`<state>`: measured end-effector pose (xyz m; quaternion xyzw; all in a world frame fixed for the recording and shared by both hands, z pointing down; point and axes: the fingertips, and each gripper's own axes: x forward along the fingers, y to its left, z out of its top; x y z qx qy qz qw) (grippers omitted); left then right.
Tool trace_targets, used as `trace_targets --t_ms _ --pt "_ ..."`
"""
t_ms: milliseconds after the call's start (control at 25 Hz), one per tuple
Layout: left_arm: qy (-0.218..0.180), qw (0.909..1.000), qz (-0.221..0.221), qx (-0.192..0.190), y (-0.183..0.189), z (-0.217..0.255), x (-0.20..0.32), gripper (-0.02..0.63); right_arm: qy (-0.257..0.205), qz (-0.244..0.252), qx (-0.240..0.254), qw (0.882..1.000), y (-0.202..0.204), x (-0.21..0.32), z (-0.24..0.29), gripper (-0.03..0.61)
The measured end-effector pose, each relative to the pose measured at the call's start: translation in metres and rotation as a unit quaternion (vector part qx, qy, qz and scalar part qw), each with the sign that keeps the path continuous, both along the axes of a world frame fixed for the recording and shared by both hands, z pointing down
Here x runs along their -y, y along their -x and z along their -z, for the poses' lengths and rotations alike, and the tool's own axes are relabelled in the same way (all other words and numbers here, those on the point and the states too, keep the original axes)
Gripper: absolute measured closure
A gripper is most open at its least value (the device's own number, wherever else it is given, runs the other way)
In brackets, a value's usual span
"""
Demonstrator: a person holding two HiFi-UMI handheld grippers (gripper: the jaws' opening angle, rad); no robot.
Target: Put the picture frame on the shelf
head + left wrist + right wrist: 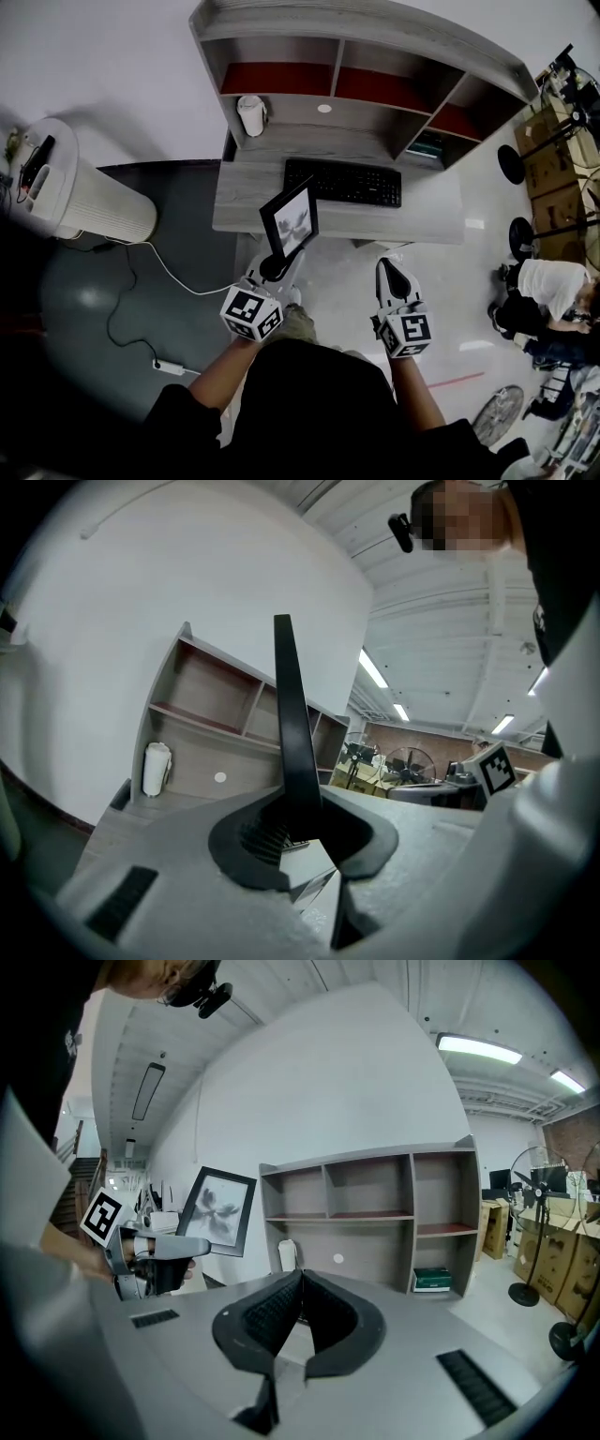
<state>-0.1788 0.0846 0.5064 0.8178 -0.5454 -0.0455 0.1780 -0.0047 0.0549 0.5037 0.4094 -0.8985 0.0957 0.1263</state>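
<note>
We hold the picture frame [289,222] clamped in our left gripper [275,269]; the right gripper [394,275] is closed, empty. Next: reach it into the shelf [375,28].

Workshop-like office, desk [246,190] with keyboard [343,182], cardboard boxes [549,169]

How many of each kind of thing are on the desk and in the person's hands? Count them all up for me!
Picture frame: 1
Keyboard: 1
White cylinder: 1
Green box: 1
Grippers: 2 (left gripper, right gripper)
Total: 6
</note>
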Motion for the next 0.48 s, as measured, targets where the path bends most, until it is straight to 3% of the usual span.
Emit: trace_targets --t_ms 320,480 --pt "0.002 0.9997 -0.023 -0.009 0.048 -0.007 0.031 0.535 0.001 -0.034 -0.003 0.999 0.046 0.031 0.003 0.566" --pt "0.005 0.9992 -0.035 -0.020 0.057 -0.008 0.045 0.535 0.004 -0.027 -0.002 1.000 0.060 0.033 0.001 0.566"
